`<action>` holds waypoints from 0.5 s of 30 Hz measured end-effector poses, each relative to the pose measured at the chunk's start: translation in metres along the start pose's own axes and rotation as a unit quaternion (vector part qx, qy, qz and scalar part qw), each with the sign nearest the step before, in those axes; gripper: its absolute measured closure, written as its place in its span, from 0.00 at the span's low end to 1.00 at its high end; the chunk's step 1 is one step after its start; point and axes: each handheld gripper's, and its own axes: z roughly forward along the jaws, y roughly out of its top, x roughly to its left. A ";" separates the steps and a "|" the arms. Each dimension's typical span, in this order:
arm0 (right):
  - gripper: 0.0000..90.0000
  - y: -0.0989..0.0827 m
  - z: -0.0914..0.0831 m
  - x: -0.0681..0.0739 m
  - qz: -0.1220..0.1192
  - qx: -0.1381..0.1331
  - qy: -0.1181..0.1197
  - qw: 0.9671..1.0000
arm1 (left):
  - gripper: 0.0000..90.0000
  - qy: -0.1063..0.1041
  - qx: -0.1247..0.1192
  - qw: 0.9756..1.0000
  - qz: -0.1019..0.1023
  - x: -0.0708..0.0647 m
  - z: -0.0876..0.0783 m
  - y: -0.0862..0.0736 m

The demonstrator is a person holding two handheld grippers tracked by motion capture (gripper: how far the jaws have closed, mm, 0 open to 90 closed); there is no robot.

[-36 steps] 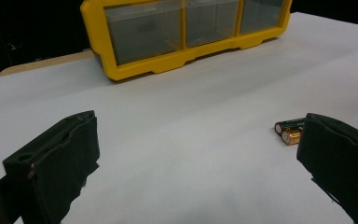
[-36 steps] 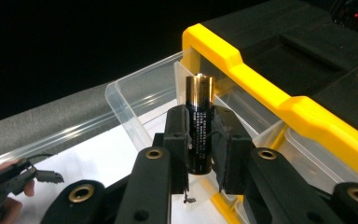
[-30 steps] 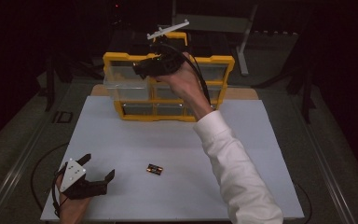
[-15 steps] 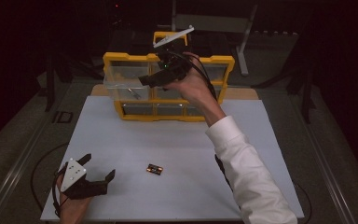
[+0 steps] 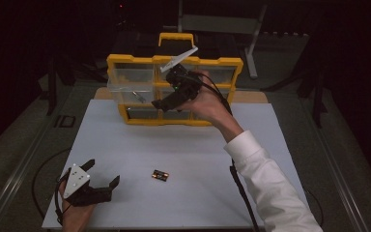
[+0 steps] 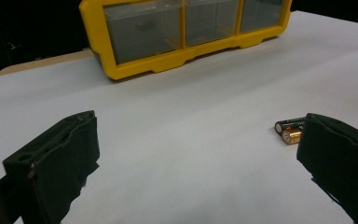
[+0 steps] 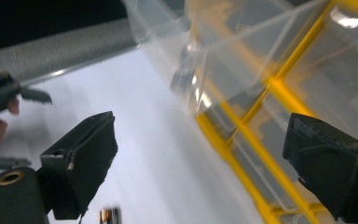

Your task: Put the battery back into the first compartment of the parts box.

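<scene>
Standing just behind the right gripper [image 5: 160, 103], the yellow drawer cabinet [image 5: 174, 61] has its upper left clear drawer [image 5: 130, 86] pulled out. Right jaws have just been opening, nothing between them. Left gripper [image 5: 102, 174] rests spread wide, two batteries [image 5: 160, 175] just beside its right jaw.

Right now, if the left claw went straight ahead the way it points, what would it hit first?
Probably nothing close: bare white table lies ahead, then the yellow drawer box. The batteries sit off by one jaw, likely missed.
</scene>
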 end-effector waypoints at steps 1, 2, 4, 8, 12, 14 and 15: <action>0.10 -0.002 0.001 0.001 -0.004 0.004 0.002 1.000 | 0.00 0.000 0.000 1.000 0.001 0.000 0.000 0.000; 0.10 -0.005 0.003 0.003 -0.009 0.008 0.004 1.000 | 0.00 0.000 0.000 1.000 0.001 0.000 0.000 0.000; 0.10 -0.009 0.005 0.006 -0.013 0.014 0.009 1.000 | 0.00 0.000 0.000 1.000 0.001 0.000 0.000 0.000; 0.10 -0.016 0.010 0.012 -0.026 0.028 0.014 0.999 | 0.00 0.000 0.000 1.000 0.000 0.000 0.000 0.000; 0.10 -0.028 0.021 0.024 -0.049 0.051 0.022 0.997 | 0.00 0.000 0.000 1.000 0.001 0.000 0.000 0.000; 0.10 -0.034 0.027 0.027 -0.055 0.063 0.025 0.996 | 0.00 0.000 0.000 1.000 0.000 0.000 0.000 0.000; 0.10 -0.037 0.030 0.028 -0.058 0.067 0.026 0.996 | 0.00 0.001 0.000 1.000 0.000 0.000 0.000 0.000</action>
